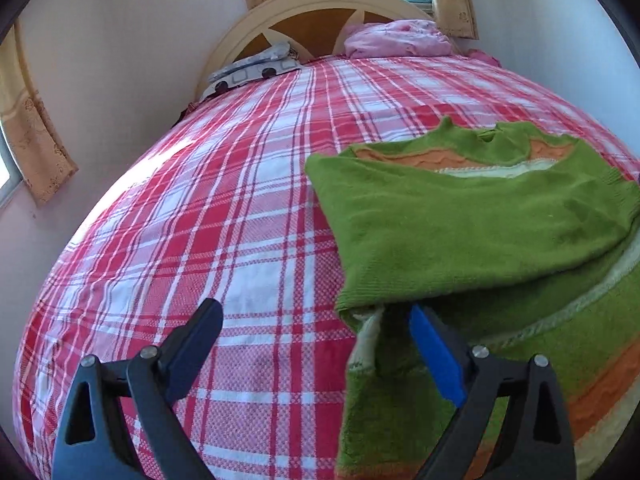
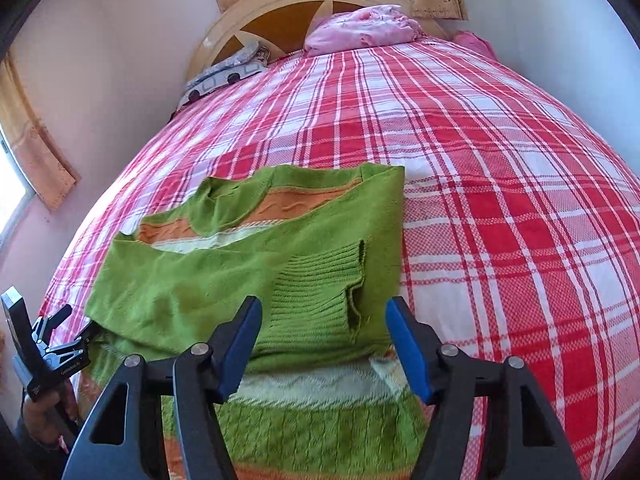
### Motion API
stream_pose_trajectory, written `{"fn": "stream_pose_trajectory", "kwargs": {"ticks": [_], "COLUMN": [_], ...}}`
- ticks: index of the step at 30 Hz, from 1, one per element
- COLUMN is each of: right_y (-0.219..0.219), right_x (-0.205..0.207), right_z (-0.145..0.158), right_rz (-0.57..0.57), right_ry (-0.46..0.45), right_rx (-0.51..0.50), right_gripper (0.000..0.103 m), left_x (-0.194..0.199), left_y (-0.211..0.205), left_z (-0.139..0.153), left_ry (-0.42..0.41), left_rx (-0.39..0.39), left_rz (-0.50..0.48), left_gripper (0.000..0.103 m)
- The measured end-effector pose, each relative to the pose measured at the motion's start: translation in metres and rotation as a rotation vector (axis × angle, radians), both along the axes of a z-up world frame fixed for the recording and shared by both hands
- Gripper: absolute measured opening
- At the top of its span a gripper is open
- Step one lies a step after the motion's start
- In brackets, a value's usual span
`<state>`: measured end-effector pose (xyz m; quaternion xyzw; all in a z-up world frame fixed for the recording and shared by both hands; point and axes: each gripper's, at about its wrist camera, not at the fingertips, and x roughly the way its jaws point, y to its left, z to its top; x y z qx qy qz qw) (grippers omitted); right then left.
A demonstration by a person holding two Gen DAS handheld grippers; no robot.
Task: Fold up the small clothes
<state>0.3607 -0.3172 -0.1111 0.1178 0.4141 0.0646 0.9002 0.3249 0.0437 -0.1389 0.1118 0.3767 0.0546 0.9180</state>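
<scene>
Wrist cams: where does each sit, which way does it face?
Left wrist: on the left gripper, at the sweater's left edge, facing the headboard; own open fingers show.
Right wrist: on the right gripper, over the sweater's near right part, facing the headboard; own open fingers and left gripper show.
Shared: sweater, bed, pink bedding.
</scene>
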Motion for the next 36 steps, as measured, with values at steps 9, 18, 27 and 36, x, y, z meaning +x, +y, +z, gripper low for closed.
{"fn": "stream_pose_trajectory", "kwargs": {"ticks": [9,18,27,36], "right_y": [0.009,0.009,-0.004,0.002], "right_x": [0.026,0.01,0.015,0.008], "right_z": [-0.021,0.008,-0.012,-0.012], "right_rz": [0.016,0.049,-0.007,0.017], "right_ry": [0.046,-0.078,-0.015,-0.014], "right_rx": [-0.091,-0.171,-0.224,-0.362], "right_gripper": [0.03,0.006,0.002,0.021], "left_x": [0.013,0.015,-0.001,-0.048], "left_y": [0.029,0.034,0.028,0.037], "left_z": [-0.009,-0.012,-0.008,0.041], "left_ry": [0.03,0.052,0.046,-0.14], "left_rx": [-0.121,-0.149,-0.144,-0.143], "left_rz": [0.095,0.1,0.086,0.162], "left_gripper": [0.103,0.103,0.103,0.103]}}
